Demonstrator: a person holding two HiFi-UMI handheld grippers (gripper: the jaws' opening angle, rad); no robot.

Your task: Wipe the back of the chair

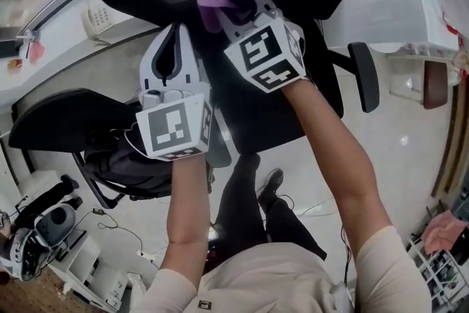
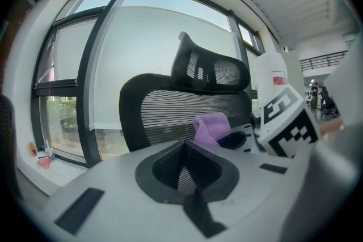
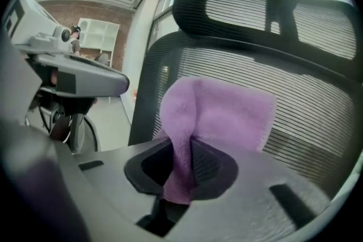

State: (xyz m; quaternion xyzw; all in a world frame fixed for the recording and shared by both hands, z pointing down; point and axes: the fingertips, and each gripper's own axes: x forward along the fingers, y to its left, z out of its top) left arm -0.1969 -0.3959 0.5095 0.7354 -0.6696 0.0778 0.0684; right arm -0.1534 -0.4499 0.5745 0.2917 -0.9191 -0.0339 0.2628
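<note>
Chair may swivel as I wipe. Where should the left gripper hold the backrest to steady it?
Probably its solid black side rim, from the outer edge: it looks a firm, narrow band, while the mesh gives nothing to pinch. The left gripper is shut, so open first.

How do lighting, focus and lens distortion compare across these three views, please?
Left gripper view: the bright window, its frames bowed by the wide lens, backlights and darkens the chair back. Right gripper view: the purple cloth between the jaws looks soft, and the near foreground is blurred. Head view: even light, curved edges, small glints on the floor.
</note>
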